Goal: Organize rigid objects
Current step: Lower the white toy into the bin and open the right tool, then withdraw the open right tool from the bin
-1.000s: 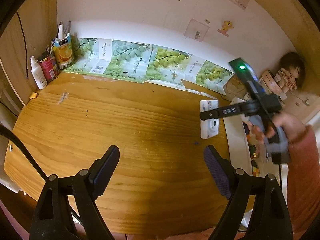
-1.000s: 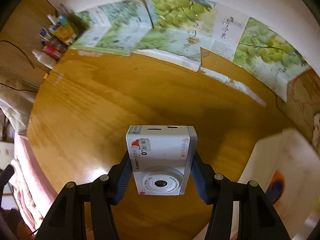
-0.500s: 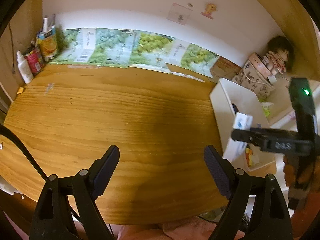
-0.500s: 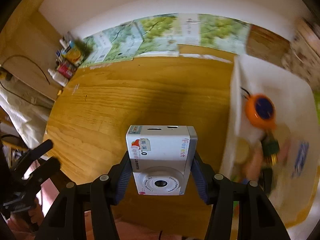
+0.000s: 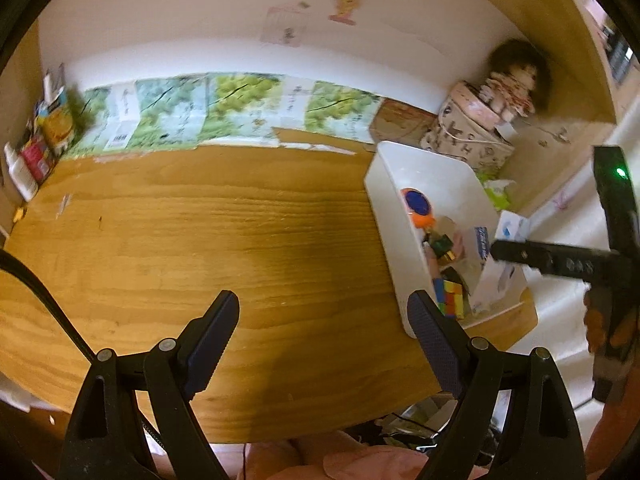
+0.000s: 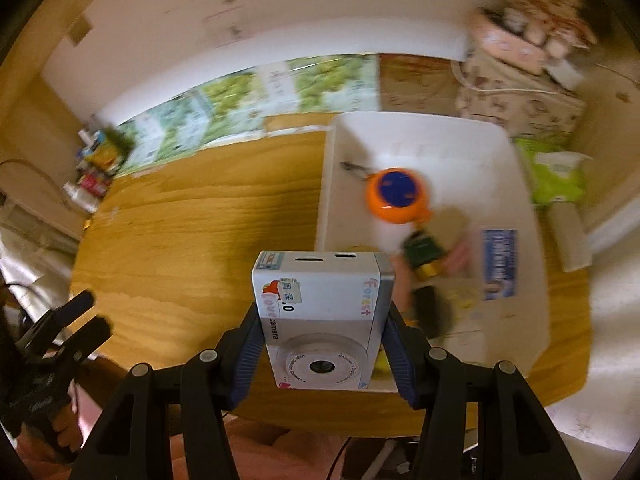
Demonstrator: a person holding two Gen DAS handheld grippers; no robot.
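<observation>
My right gripper (image 6: 322, 344) is shut on a small white toy camera (image 6: 320, 312), held in the air above the near left corner of a white bin (image 6: 420, 128). The bin holds an orange and blue round toy (image 6: 396, 196), a green and gold object (image 6: 422, 254), a blue and white box (image 6: 498, 262) and a colour cube (image 5: 452, 298). In the left wrist view the right gripper (image 5: 516, 252) holds the camera (image 5: 500, 276) over the bin (image 5: 394, 208). My left gripper (image 5: 324, 340) is open and empty above the wooden table (image 5: 200, 240).
Grape-print cartons (image 5: 224, 112) line the back wall. Bottles and cans (image 5: 36, 148) stand at the far left corner. A patterned box with a doll (image 5: 480, 128) and a green tissue pack (image 6: 556, 176) sit behind the bin. The table's front edge is close below.
My right gripper has carried the camera rightward from over the table to above the bin. My left gripper has stayed open, its view swinging right toward the bin.
</observation>
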